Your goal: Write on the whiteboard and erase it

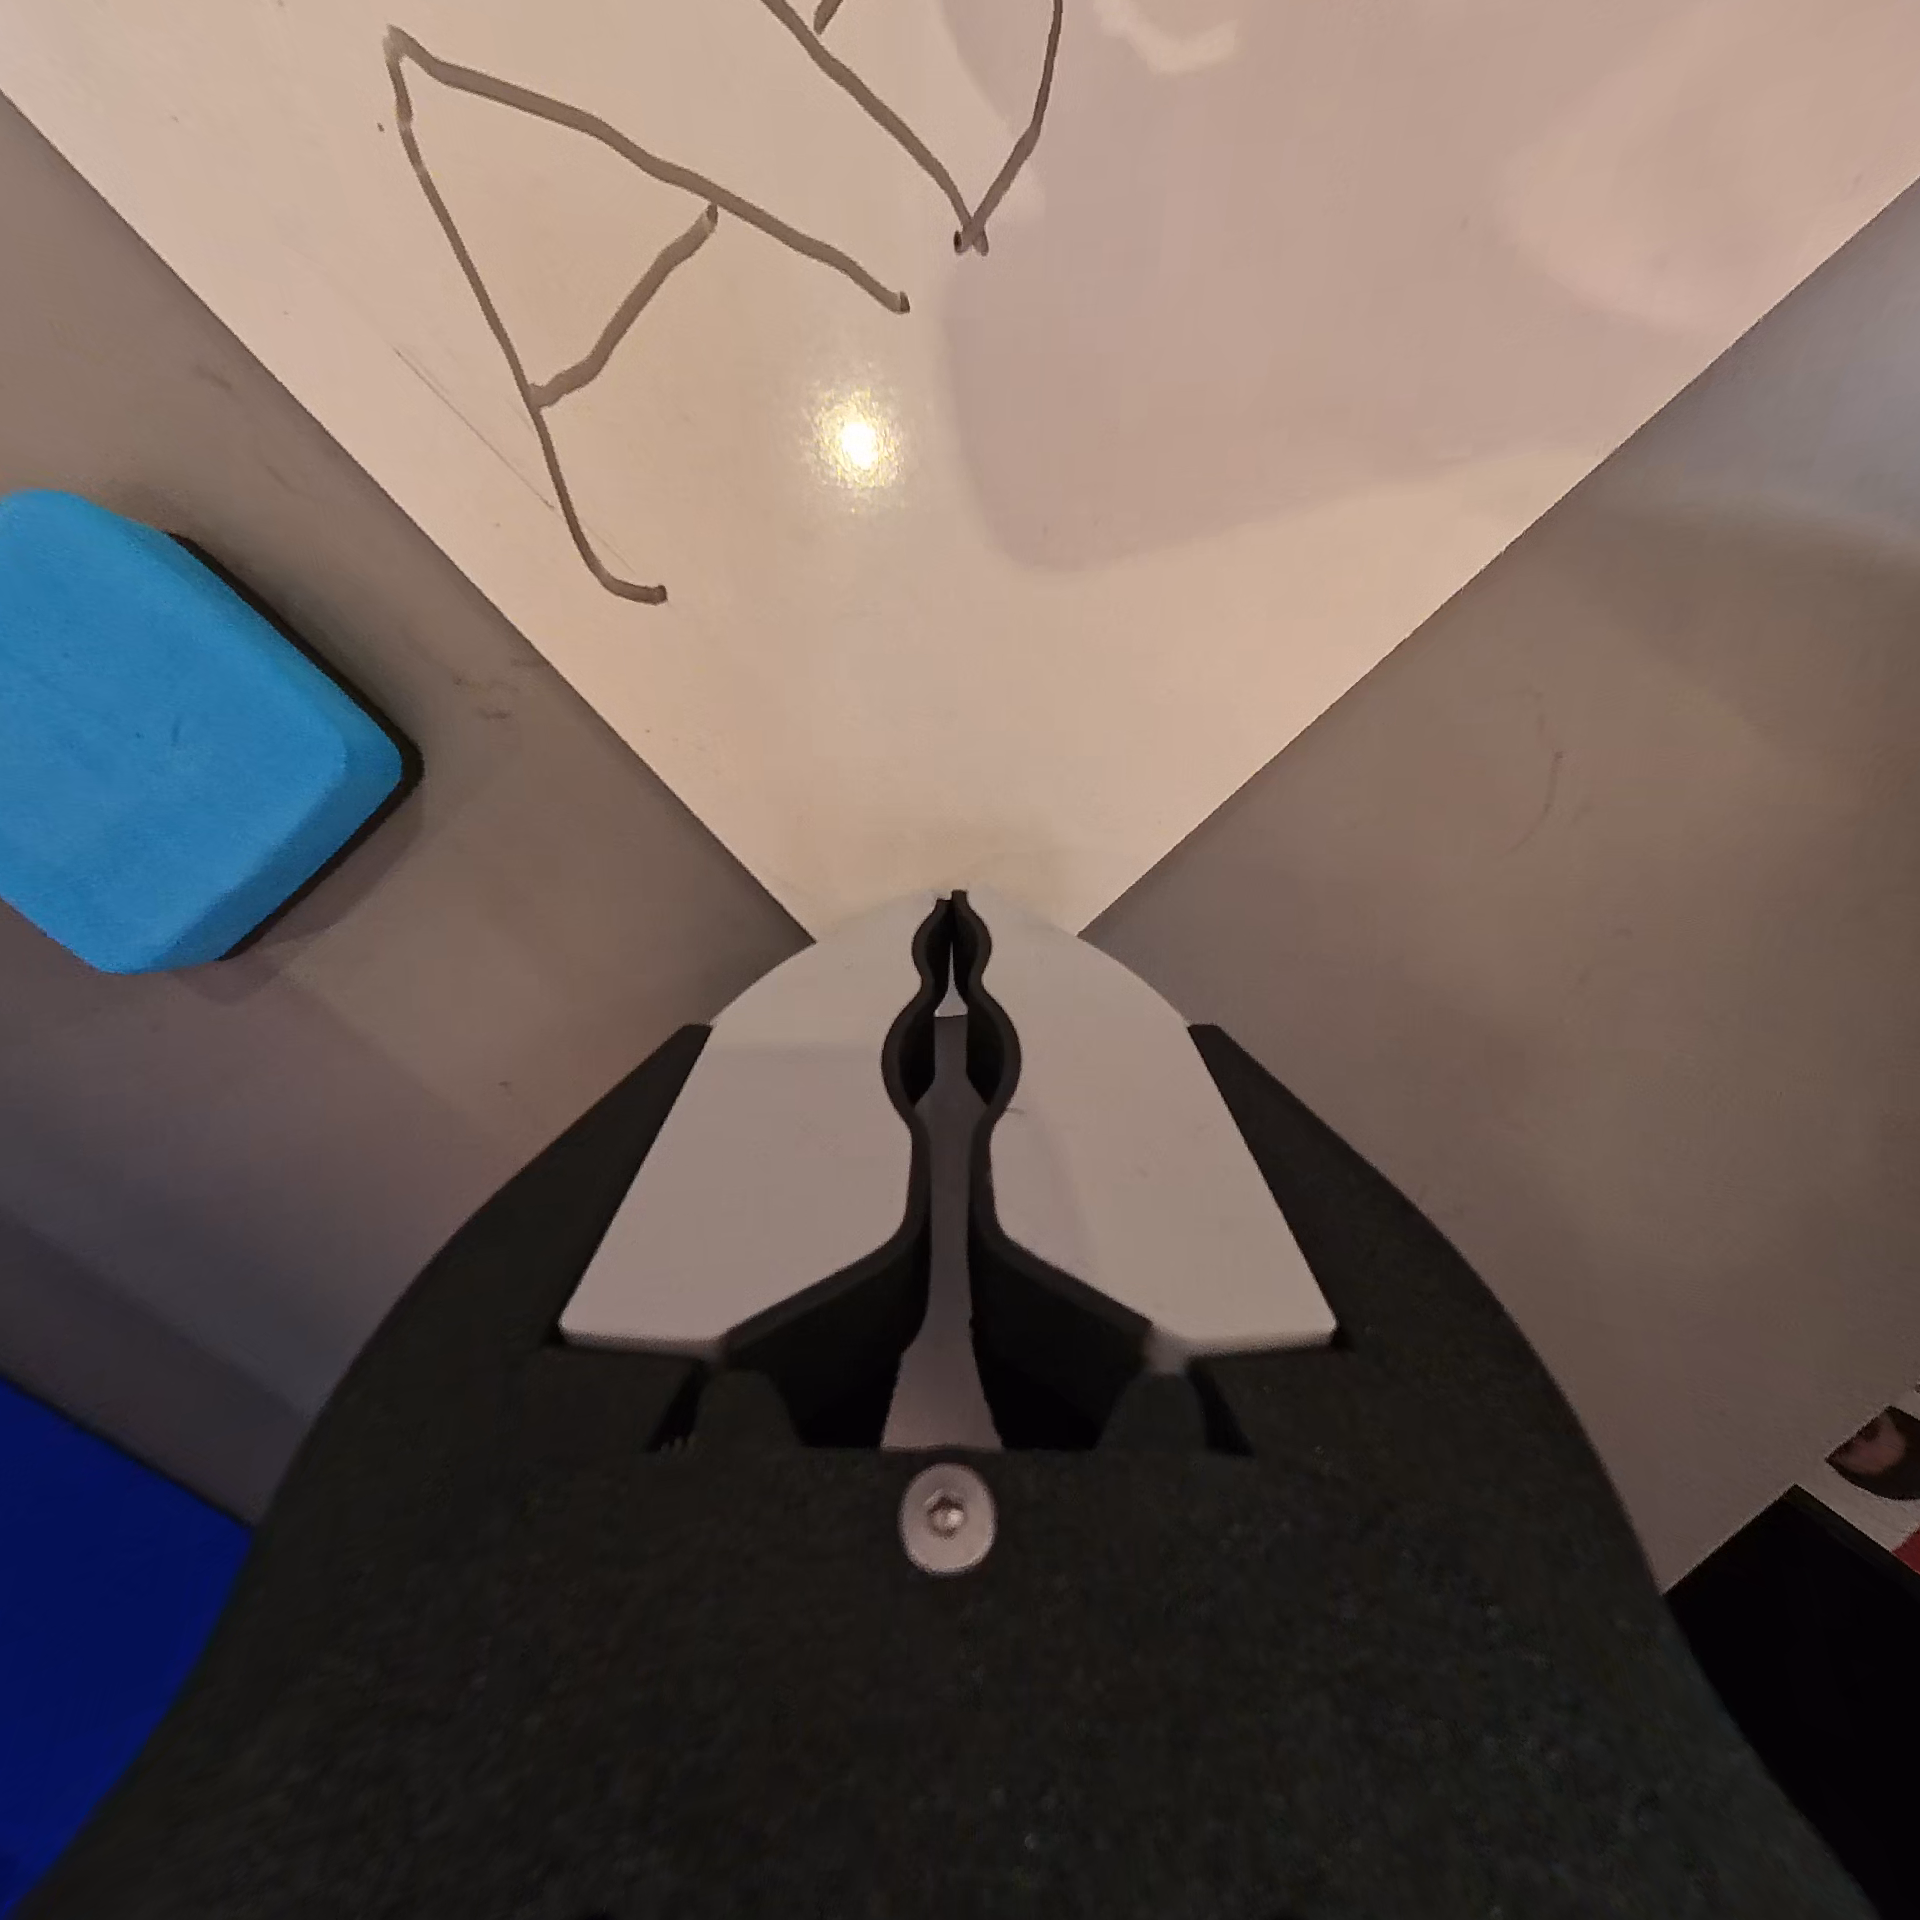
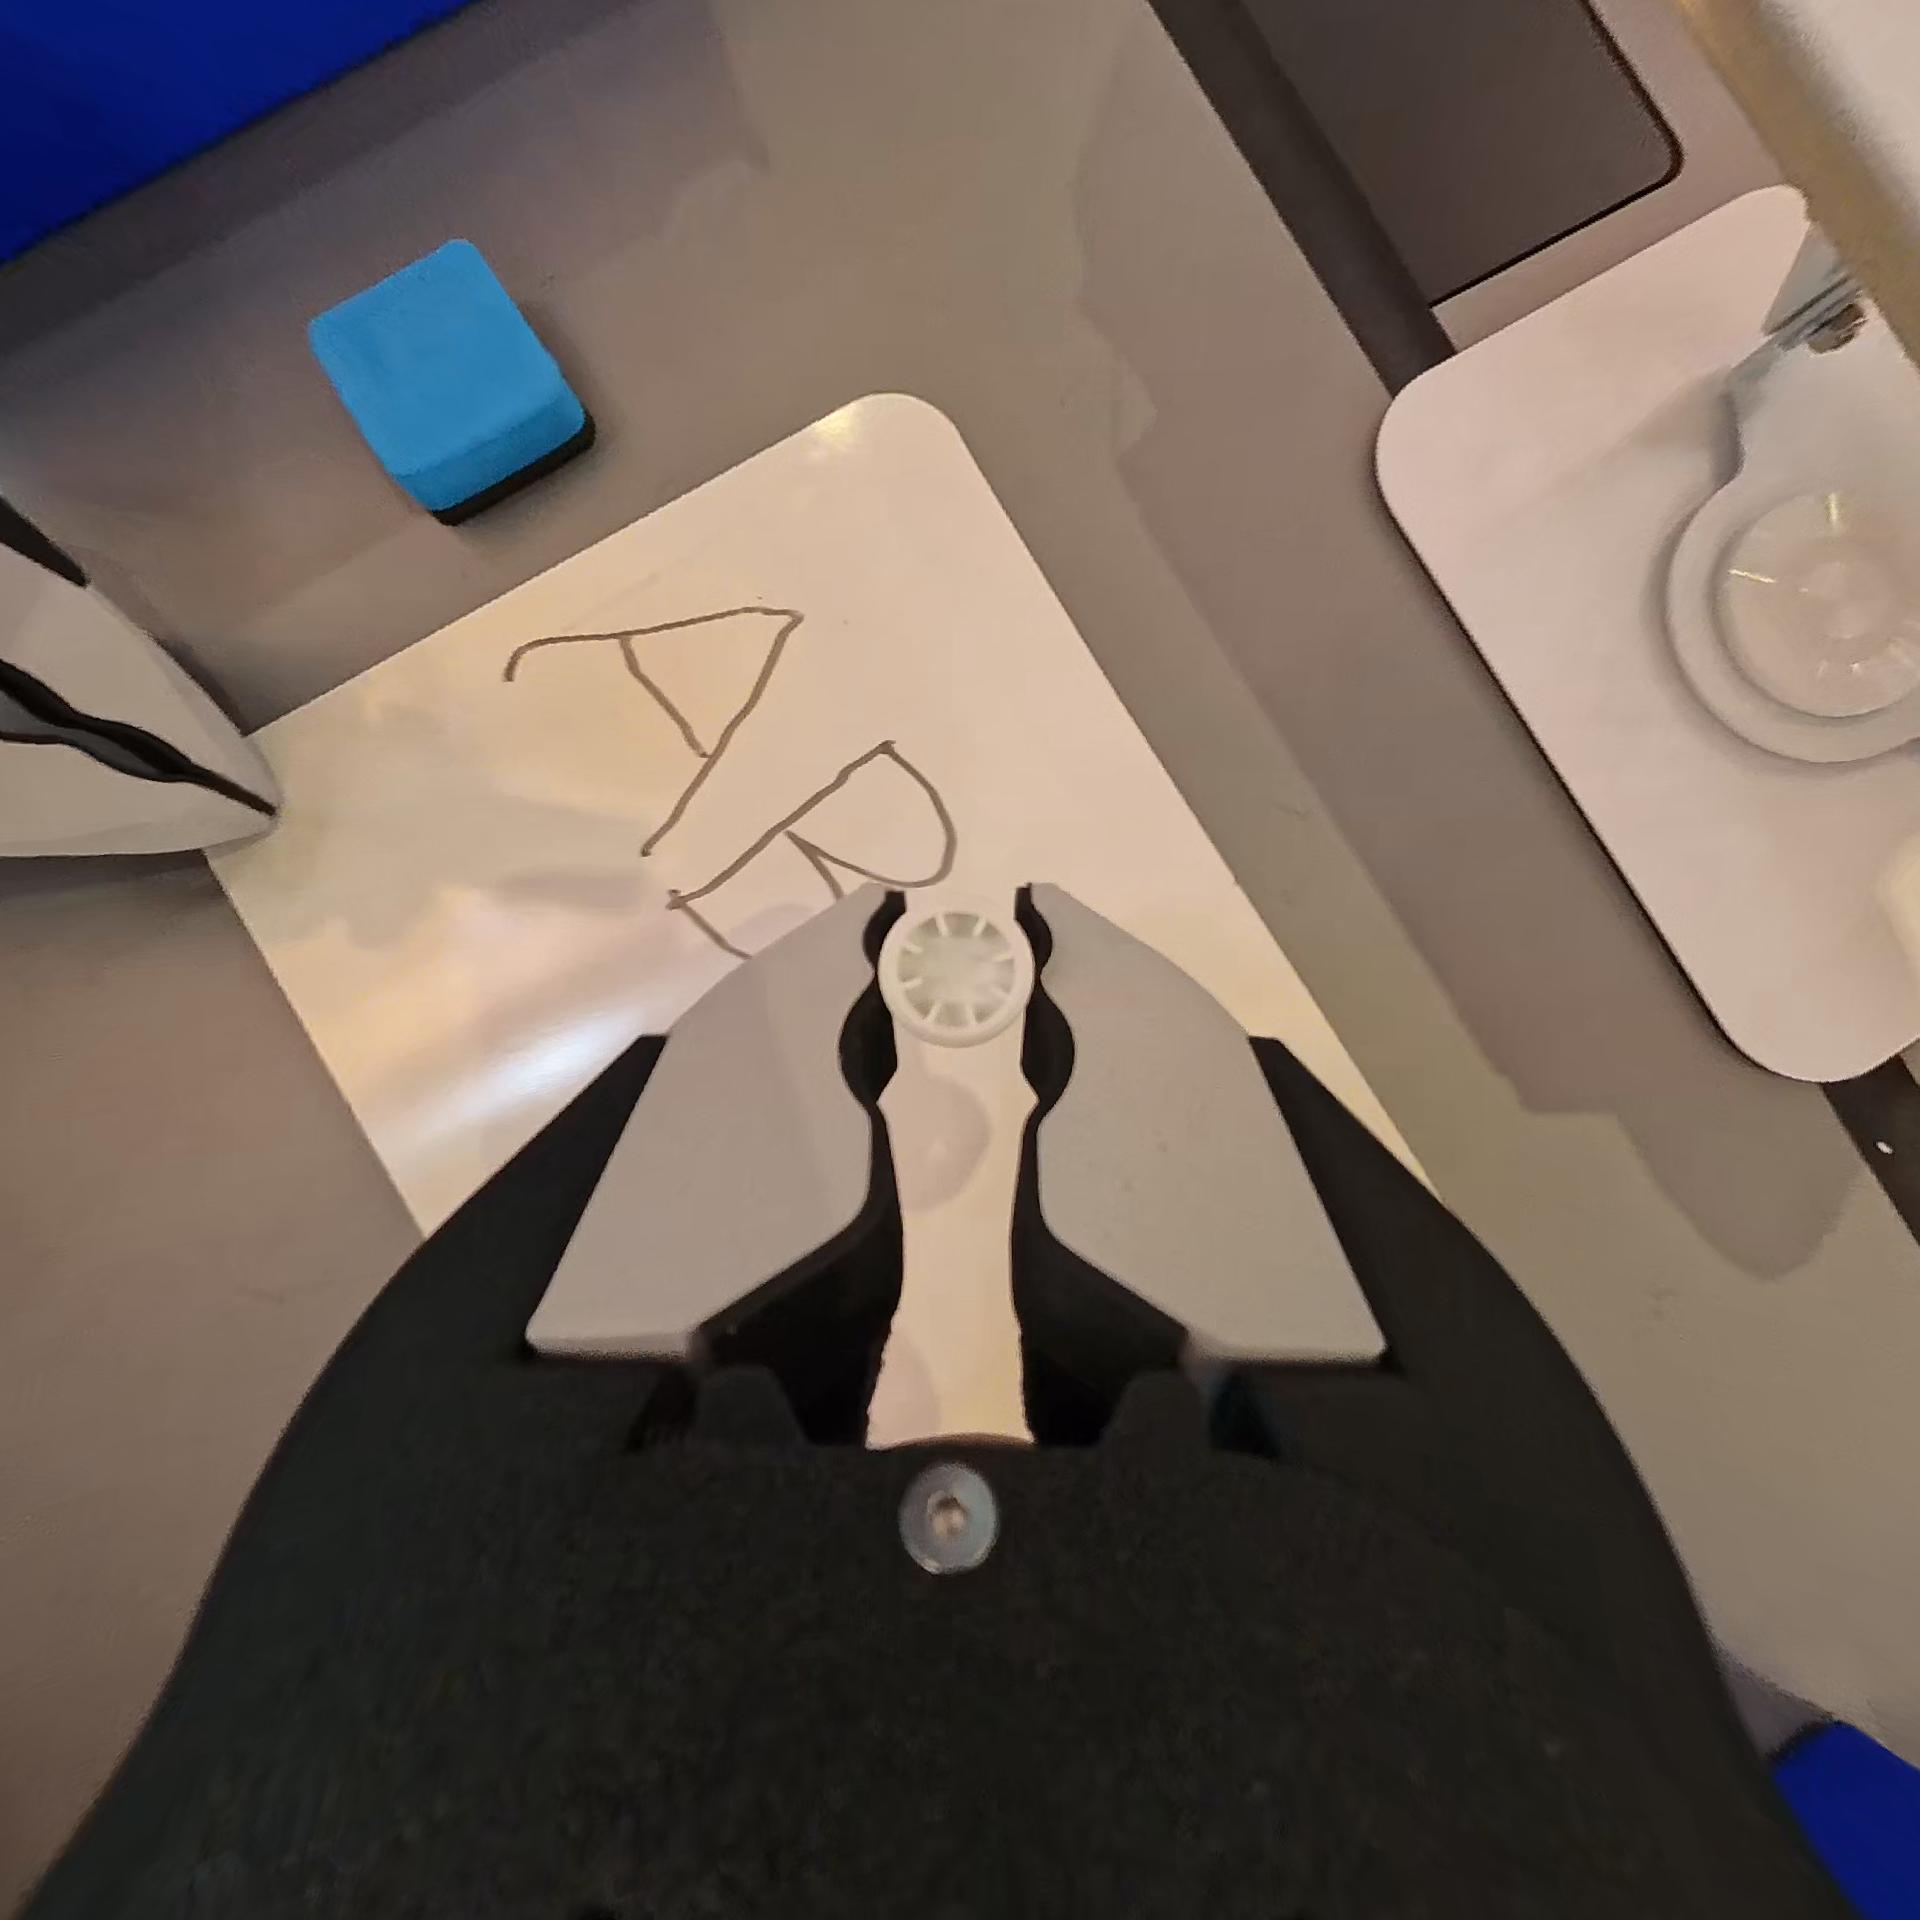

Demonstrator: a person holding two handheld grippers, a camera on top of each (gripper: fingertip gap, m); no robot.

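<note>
A white whiteboard (image 1: pixel 1039 675) lies flat on the grey table and bears dark marker strokes (image 1: pixel 582 208). My left gripper (image 1: pixel 954 896) is shut and empty, its tips over the board's near corner. It also shows at the left edge of the right wrist view (image 2: pixel 249 805), at the board's corner. My right gripper (image 2: pixel 961 891) is shut on a white marker (image 2: pixel 954 977), seen end-on and held upright over the whiteboard (image 2: pixel 1039 644), just below the strokes (image 2: pixel 727 727). A blue eraser (image 1: pixel 177 727) with a black base lies on the table beside the board, and shows in the right wrist view (image 2: pixel 447 379).
A second white plate (image 2: pixel 1538 644) with a clear suction-cup mount (image 2: pixel 1808 613) lies right of the board. A dark rectangular panel (image 2: pixel 1507 156) sits beyond it. Blue surfaces border the table (image 2: pixel 156 94) (image 1: pixel 94 1579). Bare grey table (image 1: pixel 1507 831) flanks the board.
</note>
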